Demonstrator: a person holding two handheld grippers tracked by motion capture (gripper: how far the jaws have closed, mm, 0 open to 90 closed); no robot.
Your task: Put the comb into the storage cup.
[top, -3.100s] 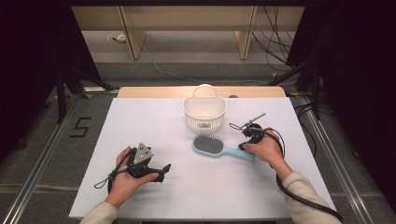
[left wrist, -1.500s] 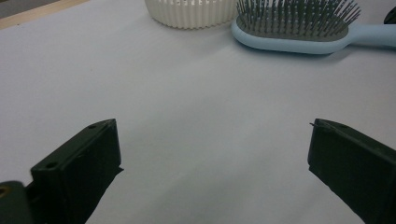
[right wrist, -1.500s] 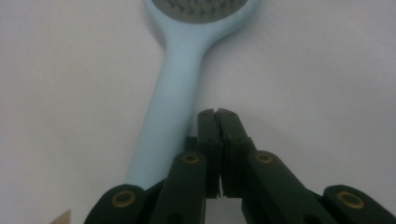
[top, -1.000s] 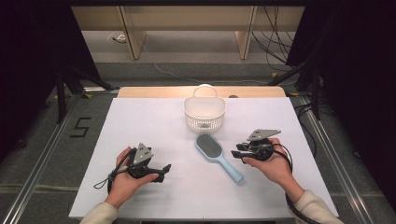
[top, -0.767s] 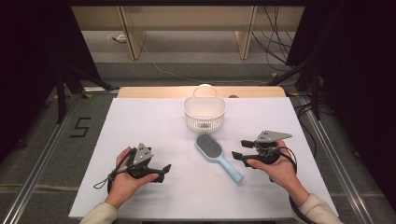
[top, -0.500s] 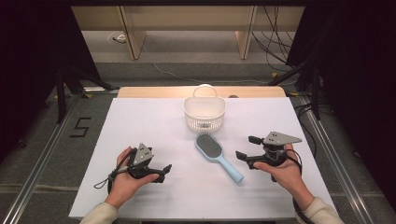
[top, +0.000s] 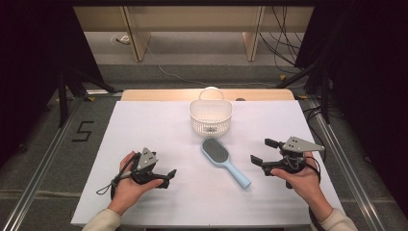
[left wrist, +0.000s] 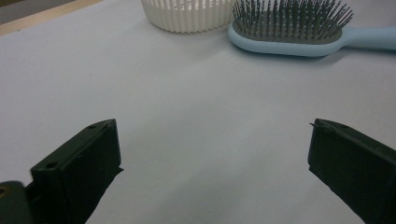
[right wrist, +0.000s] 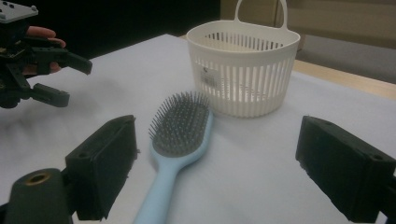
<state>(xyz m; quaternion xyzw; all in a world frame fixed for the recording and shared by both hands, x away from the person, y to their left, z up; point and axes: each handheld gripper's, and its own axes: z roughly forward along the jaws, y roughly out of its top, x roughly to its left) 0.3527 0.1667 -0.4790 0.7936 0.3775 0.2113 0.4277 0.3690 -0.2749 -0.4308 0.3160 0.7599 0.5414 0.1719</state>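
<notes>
Just right of centre in the high view, the pale blue hairbrush [top: 223,159] lies bristles up on the white surface [top: 159,130], its head pointing toward the white slatted basket [top: 210,116] that stands close behind it, near but not touching, and its handle running down toward the lower right. At the right of that frame the right gripper [top: 262,152] hangs a little off the handle's end, its jaws having just been opening and now spread wide with nothing between them; from the right gripper view the brush sits ahead of those jaws, not inside them. At the lower left the left gripper [top: 171,176] rests in the hand low over the surface, its jaws wide apart as well and holding nothing, the brush head and basket well ahead of it in the left gripper view. I'd judge the brush has been set down and let go, and the work stands between steps. If the brush is meant for the basket, the next move calls for a fresh grip on the handle, then a lift clear of the rim.
</notes>
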